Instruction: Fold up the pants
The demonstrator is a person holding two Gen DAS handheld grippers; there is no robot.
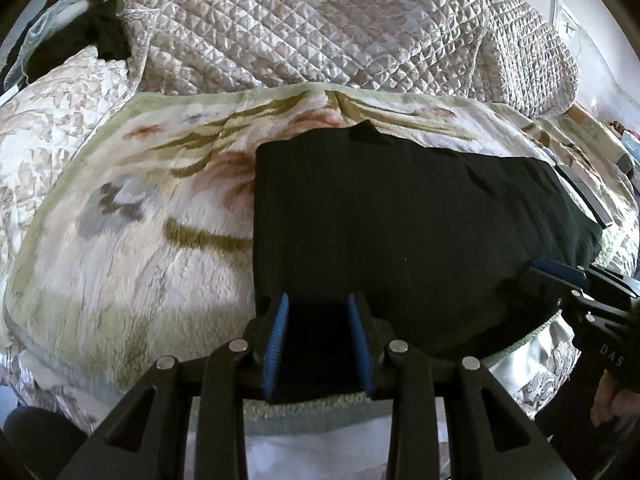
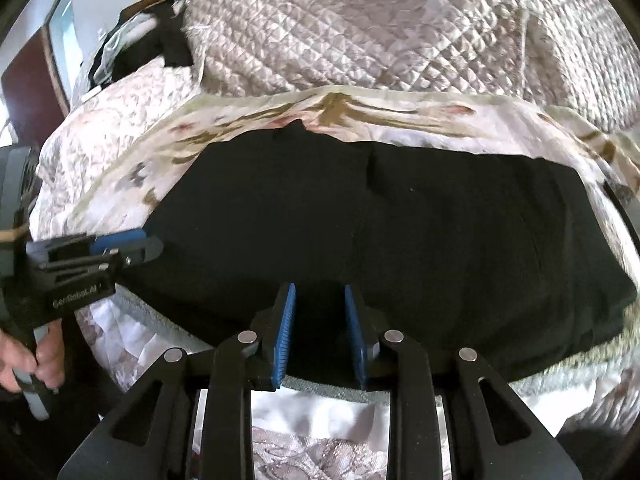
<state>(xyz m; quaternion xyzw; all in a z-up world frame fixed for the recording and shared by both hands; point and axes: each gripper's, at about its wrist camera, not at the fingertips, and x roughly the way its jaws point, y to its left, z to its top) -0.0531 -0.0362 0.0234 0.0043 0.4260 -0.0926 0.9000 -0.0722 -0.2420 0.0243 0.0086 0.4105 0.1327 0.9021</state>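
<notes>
The black pants [image 1: 400, 220] [image 2: 380, 220] lie folded into a wide flat slab on a floral fleece blanket [image 1: 140, 240] [image 2: 400, 120], with their near edge at the bed's front. My left gripper [image 1: 318, 300] [image 2: 148, 246] sits at the pants' near left corner, blue pads apart, dark cloth showing in the gap. My right gripper [image 2: 320, 290] [image 1: 536, 274] sits at the near edge further right, jaws also apart over the cloth. The pants lie flat and neither pair of pads visibly presses them.
A quilted bedspread [image 1: 300, 20] is heaped behind the blanket. Dark clothes [image 1: 80, 32] are piled at the back left. A flat grey object [image 1: 584, 192] lies by the pants' right end. A hand [image 2: 36, 360] holds the left gripper's handle.
</notes>
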